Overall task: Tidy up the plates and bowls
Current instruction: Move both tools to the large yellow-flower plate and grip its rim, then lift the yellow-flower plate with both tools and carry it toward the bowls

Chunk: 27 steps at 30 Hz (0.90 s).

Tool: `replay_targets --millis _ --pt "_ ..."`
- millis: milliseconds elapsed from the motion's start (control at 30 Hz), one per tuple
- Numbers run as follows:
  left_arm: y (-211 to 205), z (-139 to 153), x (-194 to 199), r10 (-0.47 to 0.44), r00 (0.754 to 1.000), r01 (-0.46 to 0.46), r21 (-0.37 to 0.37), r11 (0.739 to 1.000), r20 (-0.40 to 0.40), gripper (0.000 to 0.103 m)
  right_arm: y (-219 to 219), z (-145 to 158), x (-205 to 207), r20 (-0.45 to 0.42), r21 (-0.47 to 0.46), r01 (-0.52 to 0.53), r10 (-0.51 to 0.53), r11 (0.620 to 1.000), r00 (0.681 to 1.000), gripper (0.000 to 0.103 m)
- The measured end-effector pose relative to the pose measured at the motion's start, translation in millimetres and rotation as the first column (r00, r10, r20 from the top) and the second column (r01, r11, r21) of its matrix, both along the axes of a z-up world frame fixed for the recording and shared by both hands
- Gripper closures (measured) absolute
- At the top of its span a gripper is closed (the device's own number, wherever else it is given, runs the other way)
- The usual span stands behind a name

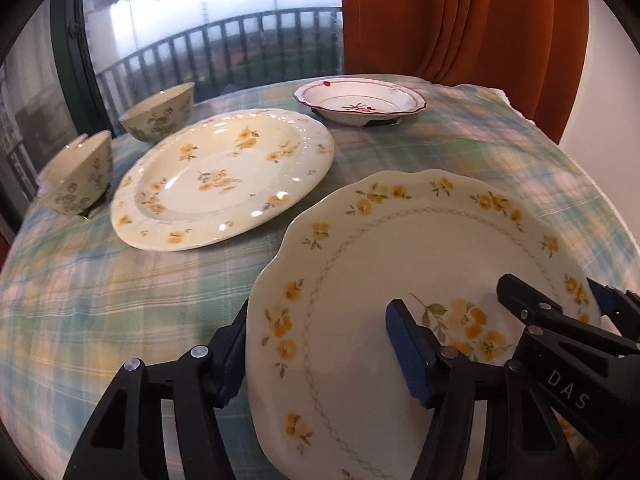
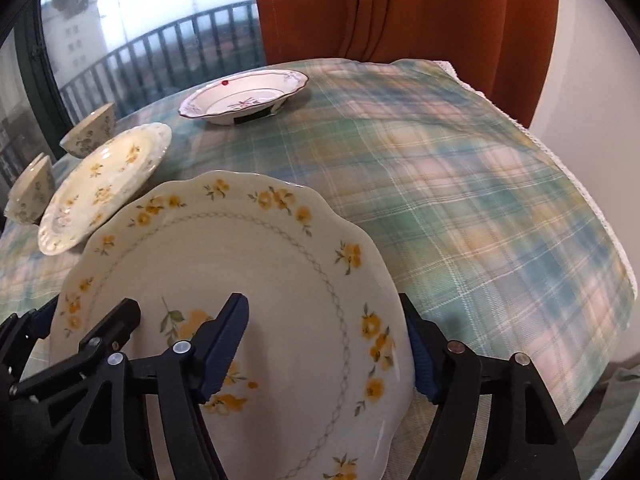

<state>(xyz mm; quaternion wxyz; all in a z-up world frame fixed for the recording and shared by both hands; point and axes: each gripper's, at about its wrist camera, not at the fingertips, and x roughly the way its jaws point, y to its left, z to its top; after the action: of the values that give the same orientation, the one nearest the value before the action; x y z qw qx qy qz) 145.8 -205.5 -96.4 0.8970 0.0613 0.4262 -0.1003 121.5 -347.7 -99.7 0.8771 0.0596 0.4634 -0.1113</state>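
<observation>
A scalloped cream plate with yellow flowers lies nearest on the plaid tablecloth. My left gripper straddles its left rim: one blue pad is outside the edge, the other hovers over the plate face. My right gripper straddles the right rim the same way. Both are open, and no pad pair presses on the plate. Farther back lie an oval flowered platter, two green-patterned bowls and a red-trimmed shallow bowl.
The plaid tablecloth covers a table whose right edge drops off near a white wall. An orange curtain hangs behind the table. A window with a dark railing is at the back left.
</observation>
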Motion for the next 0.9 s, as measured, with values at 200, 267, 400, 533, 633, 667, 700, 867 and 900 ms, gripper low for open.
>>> replay_targets --millis 200,267,400,533,633,667,700,867,900 --pt "7.9 1.6 -3.9 -0.009 1.000 0.009 -0.001 1.000 -0.014 0.038 4.3 1.5 -4.9 -0.019 0.007 0.021 -0.021 1.000 1.000 0.030" --pt "12.0 2.7 -8.5 -0.019 1.000 0.019 0.007 1.000 -0.006 0.038 8.9 2.3 -8.4 -0.025 0.009 0.028 -0.028 1.000 0.999 0.030" --pt "26.9 7.8 -17.8 -0.020 1.000 0.020 0.020 1.000 0.021 0.038 20.5 3.7 -15.4 -0.032 0.016 0.044 -0.043 0.999 0.999 0.030" --pt "47.9 14.6 -25.2 0.004 1.000 -0.004 -0.005 1.000 0.030 0.038 41.8 11.6 -21.3 -0.018 -0.003 0.018 -0.018 1.000 1.000 0.030" --pt "65.7 18.8 -31.1 0.025 0.999 -0.024 -0.022 0.999 0.040 0.039 59.6 19.8 -25.4 -0.003 -0.017 -0.002 0.002 1.000 1.000 0.030" --pt "69.6 19.6 -32.3 0.031 0.999 -0.030 -0.028 0.999 0.041 0.039 63.4 21.4 -26.0 -0.001 -0.019 -0.007 0.007 1.000 1.000 0.030" --pt "75.0 20.9 -33.4 0.039 0.998 -0.038 -0.035 0.999 0.042 0.039 68.5 23.3 -26.7 0.002 -0.023 -0.014 0.014 1.000 1.000 0.030" --pt "106.0 28.1 -43.4 0.084 0.993 -0.080 -0.052 0.995 0.081 0.039 98.3 34.2 -29.6 0.021 -0.038 -0.051 0.052 0.998 0.998 0.030" --pt "112.2 29.4 -45.3 0.094 0.991 -0.090 -0.051 0.995 0.090 0.039 103.7 35.7 -29.9 0.024 -0.040 -0.057 0.058 0.998 0.998 0.030"
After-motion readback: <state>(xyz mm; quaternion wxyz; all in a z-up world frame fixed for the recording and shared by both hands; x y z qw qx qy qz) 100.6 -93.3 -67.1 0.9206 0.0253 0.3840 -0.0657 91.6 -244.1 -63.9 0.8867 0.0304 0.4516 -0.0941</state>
